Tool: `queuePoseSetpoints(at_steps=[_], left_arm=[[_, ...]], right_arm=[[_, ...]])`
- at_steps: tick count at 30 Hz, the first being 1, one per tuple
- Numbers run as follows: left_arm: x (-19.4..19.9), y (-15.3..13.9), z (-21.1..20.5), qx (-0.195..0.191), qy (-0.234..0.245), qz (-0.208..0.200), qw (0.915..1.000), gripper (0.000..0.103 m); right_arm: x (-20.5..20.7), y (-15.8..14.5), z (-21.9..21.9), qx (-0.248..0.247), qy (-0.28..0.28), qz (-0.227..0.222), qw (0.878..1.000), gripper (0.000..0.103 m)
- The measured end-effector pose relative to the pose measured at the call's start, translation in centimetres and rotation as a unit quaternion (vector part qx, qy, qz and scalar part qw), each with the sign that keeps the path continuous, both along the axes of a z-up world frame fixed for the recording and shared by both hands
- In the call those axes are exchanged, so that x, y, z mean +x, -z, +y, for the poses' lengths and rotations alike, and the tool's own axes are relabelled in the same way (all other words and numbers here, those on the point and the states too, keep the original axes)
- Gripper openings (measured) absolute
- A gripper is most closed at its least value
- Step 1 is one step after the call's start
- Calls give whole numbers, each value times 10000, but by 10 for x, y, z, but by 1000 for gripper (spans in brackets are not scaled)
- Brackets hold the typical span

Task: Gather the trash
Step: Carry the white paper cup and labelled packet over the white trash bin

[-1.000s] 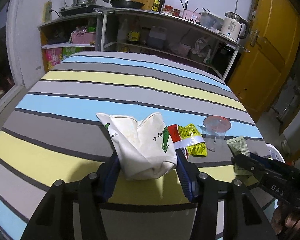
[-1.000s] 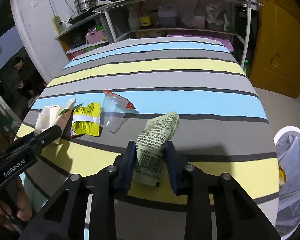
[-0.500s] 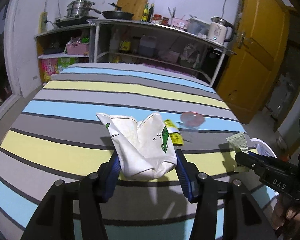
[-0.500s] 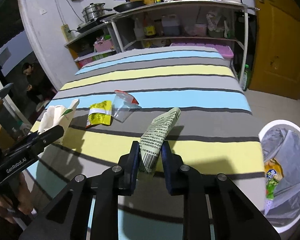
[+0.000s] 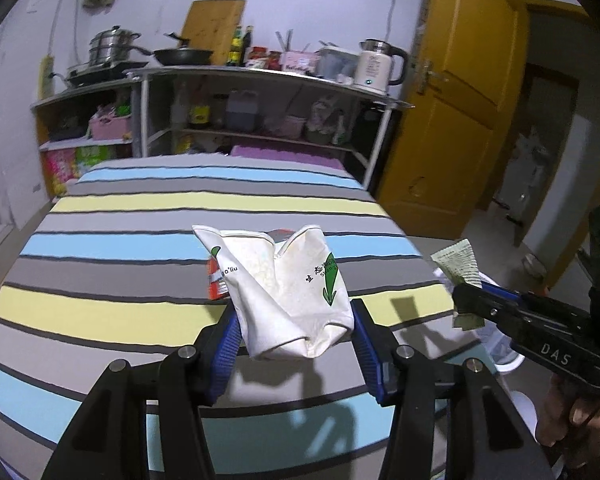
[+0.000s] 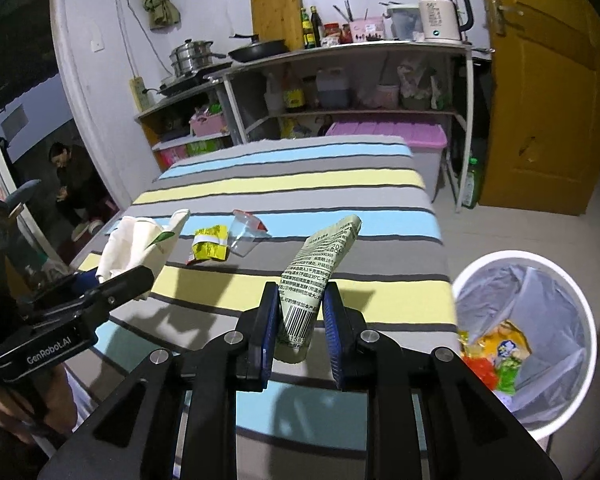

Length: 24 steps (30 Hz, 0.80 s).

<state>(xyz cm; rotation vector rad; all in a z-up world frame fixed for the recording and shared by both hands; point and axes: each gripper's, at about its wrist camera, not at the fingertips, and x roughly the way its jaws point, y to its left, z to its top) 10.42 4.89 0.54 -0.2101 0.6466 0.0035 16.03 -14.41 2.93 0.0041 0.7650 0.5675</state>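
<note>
My left gripper (image 5: pixel 294 330) is shut on a crumpled white paper bag (image 5: pixel 284 284) with green print and holds it above the striped table (image 5: pixel 140 240). My right gripper (image 6: pixel 300 320) is shut on a pale green wrapper (image 6: pixel 320 276) with a barcode, lifted near the table's right edge. The wrapper also shows in the left wrist view (image 5: pixel 458 268), and the bag in the right wrist view (image 6: pixel 140 240). A yellow snack packet (image 6: pixel 210 244) and a clear plastic cup (image 6: pixel 246 232) lie on the table. A white bin (image 6: pixel 528 336) with a liner and some trash stands on the floor at the right.
A metal shelf (image 6: pixel 340 80) with pots, bottles and a kettle stands behind the table. A yellow door (image 6: pixel 540 80) is at the right. A person (image 6: pixel 76 184) crouches in the doorway at the left.
Both grippers have risen and pulled back from the table with their trash. The right gripper has come closer to the bin, which now shows more fully.
</note>
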Motion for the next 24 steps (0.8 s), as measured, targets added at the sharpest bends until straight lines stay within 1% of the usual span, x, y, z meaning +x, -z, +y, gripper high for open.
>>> queuePoseSetpoints(at_steps=[5, 13, 24], left_arm=[[-4, -12, -20, 44, 212, -133, 9997, 52], [-5, -25, -48, 84, 503, -263, 9984, 52], [4, -35, -82, 132, 887, -327, 9954, 53]], right_arm=[[-4, -10, -16, 57, 117, -69, 9999, 23], [-17, -18, -40, 87, 267, -193, 9994, 23], [-24, -24, -74, 115, 563, -278, 9980, 23]])
